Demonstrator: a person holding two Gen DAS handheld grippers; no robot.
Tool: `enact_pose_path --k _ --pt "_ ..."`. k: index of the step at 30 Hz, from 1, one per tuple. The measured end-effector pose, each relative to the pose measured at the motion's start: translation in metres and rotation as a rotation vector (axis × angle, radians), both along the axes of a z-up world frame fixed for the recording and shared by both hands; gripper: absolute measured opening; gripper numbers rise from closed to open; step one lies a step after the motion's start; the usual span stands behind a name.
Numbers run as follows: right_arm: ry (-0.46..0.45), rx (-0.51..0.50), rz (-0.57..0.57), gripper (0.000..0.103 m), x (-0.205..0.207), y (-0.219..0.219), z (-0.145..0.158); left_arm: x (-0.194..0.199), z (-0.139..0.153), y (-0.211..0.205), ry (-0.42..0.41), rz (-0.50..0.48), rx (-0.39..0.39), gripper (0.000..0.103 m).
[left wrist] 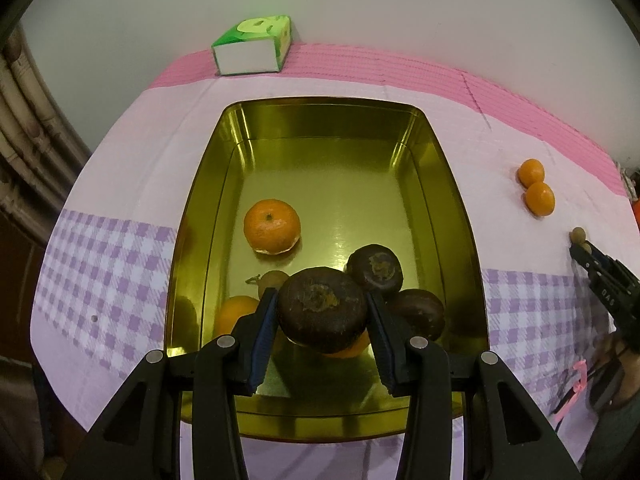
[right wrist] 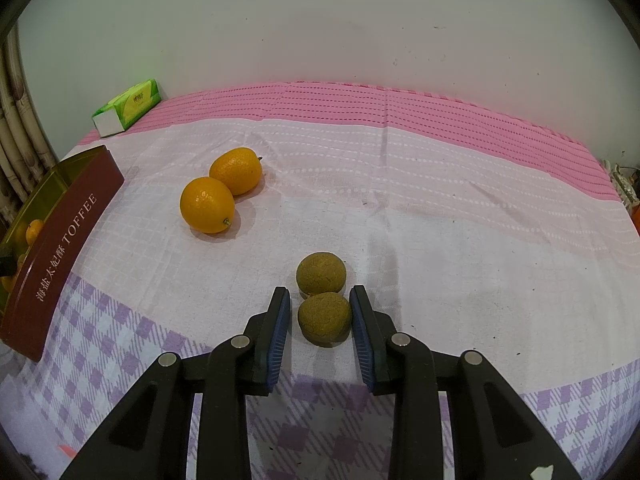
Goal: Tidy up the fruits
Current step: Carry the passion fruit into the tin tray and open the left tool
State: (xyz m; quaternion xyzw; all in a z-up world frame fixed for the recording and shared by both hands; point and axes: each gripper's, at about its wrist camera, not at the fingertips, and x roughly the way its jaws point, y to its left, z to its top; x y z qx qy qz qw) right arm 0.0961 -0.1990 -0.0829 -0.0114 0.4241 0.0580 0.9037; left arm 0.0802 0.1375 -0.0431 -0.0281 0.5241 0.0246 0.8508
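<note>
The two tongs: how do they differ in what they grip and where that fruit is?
The left tongs are closed on a dark brown fruit; the right tongs sit around a small tan fruit.
The dark brown fruit is bigger, so the left tongs stand wider than the right tongs.
The left tongs hold theirs over the gold tin; the right tongs' fruit lies on the tablecloth.
Both point downward.

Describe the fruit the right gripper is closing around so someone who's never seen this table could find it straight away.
Start at the gold tin on the checked tablecloth, then look right, past the two oranges lying on the cloth. Nearer the table's front edge sit two small tan, rough-skinned round fruits, touching. It is the nearer one, between the right gripper's blue pads; its twin lies just beyond the fingertips.
</note>
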Motion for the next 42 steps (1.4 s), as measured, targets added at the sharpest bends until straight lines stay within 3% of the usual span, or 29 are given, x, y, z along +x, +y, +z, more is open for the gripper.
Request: enact_pose_path --k 17,31,42 --pt "0.0 -0.003 0.001 0.03 0.0 0.0 0.0 0.002 0.003 0.006 0.02 0.009 -0.011 0.045" --pt "0.0 -0.005 0.001 0.031 -0.001 0.001 0.0 -0.002 0.021 0.016 -0.012 0.024 0.001 0.046" --pt "0.001 -0.01 0.004 0.032 -0.001 0.001 0.0 -0.014 0.038 0.035 -0.051 0.044 0.065 0.059"
